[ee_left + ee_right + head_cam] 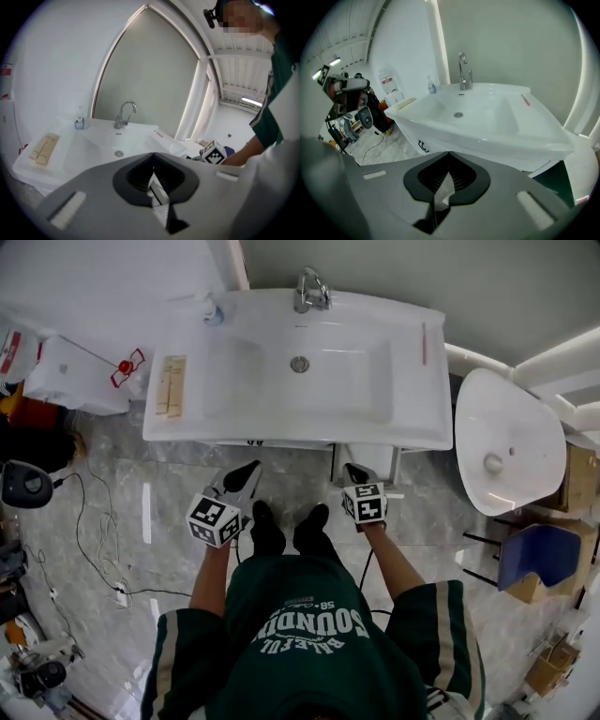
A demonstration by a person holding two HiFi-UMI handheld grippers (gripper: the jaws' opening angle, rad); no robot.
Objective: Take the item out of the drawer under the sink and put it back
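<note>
The item named in the task is seen in none of the views. It is judged to lie inside the drawer, which is itself not clearly made out. The white sink [234, 371] fills the upper centre of the head view, with its faucet [311, 289] at the top edge and a beige slatted tray [172, 385] laid on its left shoulder. Beneath the sink's lower edge only a thin strip of cabinet is shown. A white panel [367, 463] projects below it, right of centre; whether that is a drawer front left ajar or a fixed part cannot be told. In the right gripper view the cabinet front [440, 140] is seen left of centre as a flat white face bearing a small dark mark [423, 146], and there it looks closed. The left gripper [248, 472] is held at the centre left of the head view and the right gripper [356, 472] at the centre right. Both are just below the sink's edge in the picture and above the person's dark shoes [291, 531]. In each gripper's own view the jaws are clenched tip against tip, with nothing caught between them. Nothing is being carried and no pull on the drawer is shown. The task is therefore judged to stand at one of its ends: either every step is left to do, or the item is already returned. The pictures alone do not settle which.
</note>
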